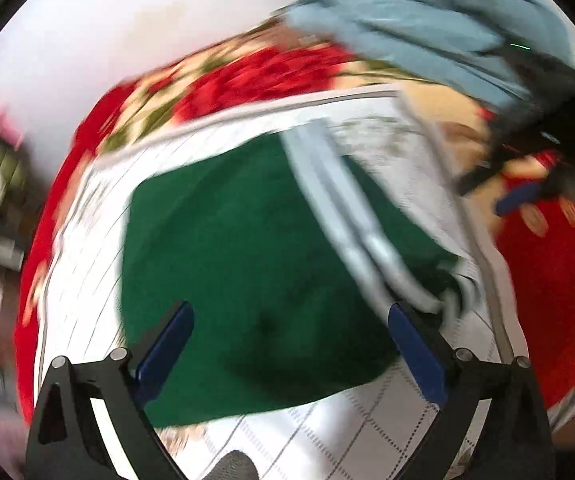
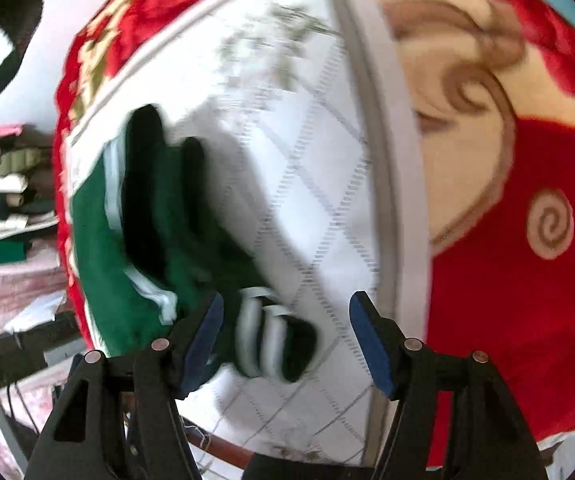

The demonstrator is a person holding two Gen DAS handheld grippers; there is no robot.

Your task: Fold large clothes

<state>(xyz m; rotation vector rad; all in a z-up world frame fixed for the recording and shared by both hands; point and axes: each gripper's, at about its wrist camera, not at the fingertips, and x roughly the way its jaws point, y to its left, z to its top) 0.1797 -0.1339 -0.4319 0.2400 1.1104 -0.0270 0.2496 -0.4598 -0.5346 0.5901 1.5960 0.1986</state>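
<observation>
Spread wide, left gripper hovers over green garment on white quilt; right gripper, also spread, has its striped cuff toward nine o'clock.

light: bright, even daylight | glare: wall blown out white, upper left | blur: heavy motion smear both views, garment soft | shadow: grey patch on quilt | distortion: fisheye bending, dark vignette corners

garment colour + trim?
Dark green garment with white stripes down it; striped cuff too. Left wrist view shows it best.
</observation>
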